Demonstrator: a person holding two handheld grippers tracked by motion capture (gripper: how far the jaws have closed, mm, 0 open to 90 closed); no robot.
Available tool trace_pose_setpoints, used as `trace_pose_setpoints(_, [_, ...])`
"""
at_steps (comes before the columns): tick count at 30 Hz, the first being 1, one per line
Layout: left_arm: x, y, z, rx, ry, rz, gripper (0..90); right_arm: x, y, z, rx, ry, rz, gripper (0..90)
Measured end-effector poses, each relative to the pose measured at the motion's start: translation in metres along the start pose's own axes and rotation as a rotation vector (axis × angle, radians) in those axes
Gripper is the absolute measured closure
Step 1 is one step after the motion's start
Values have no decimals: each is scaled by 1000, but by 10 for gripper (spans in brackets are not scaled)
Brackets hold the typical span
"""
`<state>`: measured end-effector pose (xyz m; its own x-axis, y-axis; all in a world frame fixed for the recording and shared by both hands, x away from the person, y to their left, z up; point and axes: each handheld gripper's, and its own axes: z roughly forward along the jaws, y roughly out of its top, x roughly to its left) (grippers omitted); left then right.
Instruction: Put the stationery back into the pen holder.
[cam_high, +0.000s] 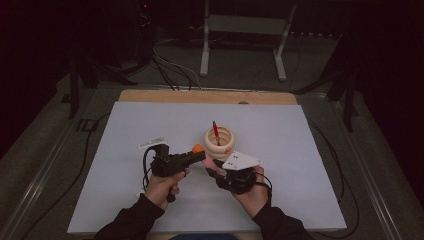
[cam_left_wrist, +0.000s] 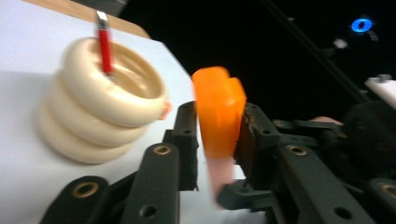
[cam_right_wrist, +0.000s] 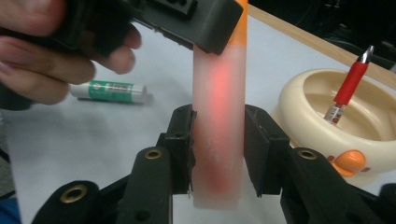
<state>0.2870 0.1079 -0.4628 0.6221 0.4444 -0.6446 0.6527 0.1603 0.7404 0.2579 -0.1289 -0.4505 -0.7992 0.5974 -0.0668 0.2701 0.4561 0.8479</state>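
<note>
Tool jaws on the left tool (cam_left_wrist: 215, 135) clamp the orange cap (cam_left_wrist: 218, 112); the right tool (cam_right_wrist: 217, 149) grips the frosted tube (cam_right_wrist: 218, 135). Pulling straight along the tube's axis should free the cap cleanly.

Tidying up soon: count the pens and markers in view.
3: red pen standing in the cream holder; orange-capped marker held between both tools; green-labelled one lying on the table. The holder may hide more.
</note>
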Motion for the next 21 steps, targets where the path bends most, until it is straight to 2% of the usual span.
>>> trace_pose_setpoints(3, [-2,3,-1,-1,-6,21,737,-1,0,-1,-16,2,5,631])
trace_pose_setpoints(5, [-2,5,-2,4,-3,39,738,-2,1,-2,-21,-2,10,523])
trace_pose_setpoints(8, [-5,10,-4,3,15,78,738,-6,1,-5,-45,-11,33,425])
trace_pose_setpoints(15, [-13,26,-8,-5,33,140,738,-16,-2,-15,-82,-38,81,303])
trace_pose_setpoints(21, [-19,38,-9,-5,44,180,738,-27,-10,-23,-90,-58,132,201])
